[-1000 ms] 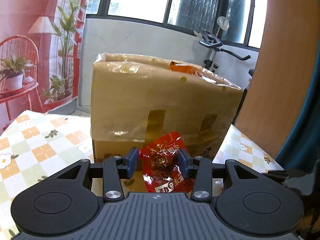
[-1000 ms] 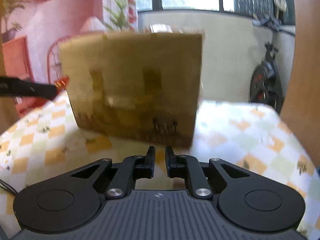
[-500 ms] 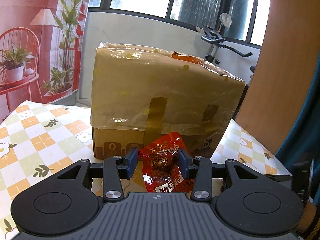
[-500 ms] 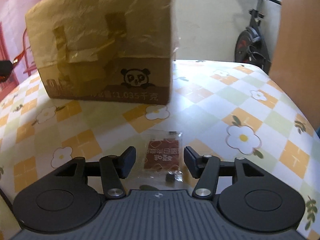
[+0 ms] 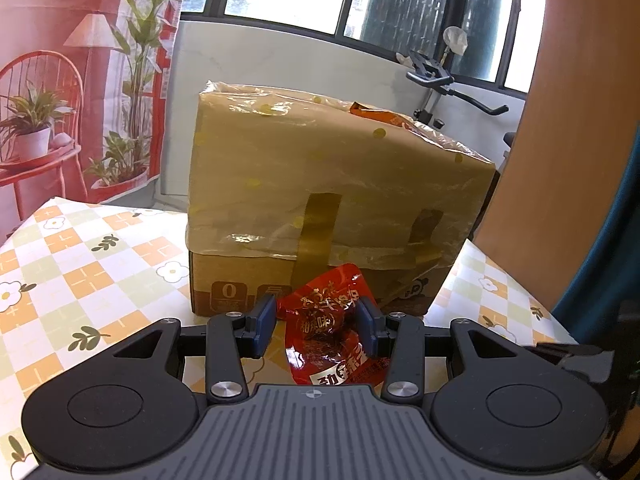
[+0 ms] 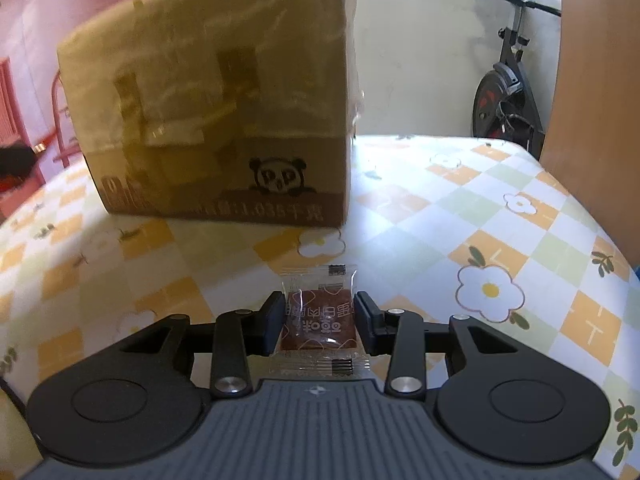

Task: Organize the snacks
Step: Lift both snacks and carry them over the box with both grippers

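The red snack packet (image 5: 332, 332) stands on end between the left gripper (image 5: 316, 326) fingers, long axis running away from the camera toward the cardboard box (image 5: 332, 200), printed face up. The narrowly parted jaws pinch its crinkled sides, and the packet appears lifted off the checked tablecloth (image 5: 80, 264), though its underside is hidden. On the right, a small clear-wrapped brown snack (image 6: 318, 320) lies flat on the tablecloth (image 6: 460, 220) in front of the box (image 6: 216, 92), long axis pointing away toward it, sealed ends near and far. The right gripper (image 6: 319, 322) has just been closing; its jaws now sit against the wrapper's two sides, gripping it.
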Demonstrator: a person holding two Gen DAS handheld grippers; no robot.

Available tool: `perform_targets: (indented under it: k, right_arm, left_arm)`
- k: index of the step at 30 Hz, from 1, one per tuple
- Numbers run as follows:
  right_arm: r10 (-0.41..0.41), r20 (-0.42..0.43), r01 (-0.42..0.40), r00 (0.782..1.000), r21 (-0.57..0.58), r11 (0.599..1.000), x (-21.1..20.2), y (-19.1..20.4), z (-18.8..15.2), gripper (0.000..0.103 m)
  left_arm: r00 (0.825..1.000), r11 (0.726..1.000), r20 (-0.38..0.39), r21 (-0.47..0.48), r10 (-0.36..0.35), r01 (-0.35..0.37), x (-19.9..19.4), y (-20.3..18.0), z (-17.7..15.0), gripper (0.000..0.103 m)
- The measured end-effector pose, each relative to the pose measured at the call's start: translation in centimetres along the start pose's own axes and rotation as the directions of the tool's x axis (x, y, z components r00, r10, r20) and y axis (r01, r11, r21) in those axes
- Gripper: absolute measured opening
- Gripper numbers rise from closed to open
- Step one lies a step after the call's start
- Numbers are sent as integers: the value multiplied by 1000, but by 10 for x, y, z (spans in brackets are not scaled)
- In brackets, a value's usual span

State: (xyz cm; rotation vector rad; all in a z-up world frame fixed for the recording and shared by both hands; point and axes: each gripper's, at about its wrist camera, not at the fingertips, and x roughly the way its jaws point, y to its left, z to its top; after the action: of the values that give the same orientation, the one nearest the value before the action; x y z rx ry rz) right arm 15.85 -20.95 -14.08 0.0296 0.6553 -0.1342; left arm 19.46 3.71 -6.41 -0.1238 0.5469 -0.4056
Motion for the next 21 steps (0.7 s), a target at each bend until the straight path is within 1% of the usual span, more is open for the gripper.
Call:
perform_targets:
  k: [5,9,15,21]
  right_arm:
    - [30,72,-30,997,-4,1000,-19,6,18,40]
    - [62,151,-61,987,-16,998,-38,14,40,40]
    - [122,268,-111,956,-56,992,-68,28,77,40]
    - [170,350,-138,921,-114,984,-80,38,124,40]
  left_arm:
    - [1000,1000,11,9,-2,2,-2,1,3,45]
    - [1000,1000,28,17,-7,6,-5,1,9,45]
    - [997,999,80,49,-21,17,-6,2,30,45]
    - [985,997,171,70,-32,20,-4,5,72,46]
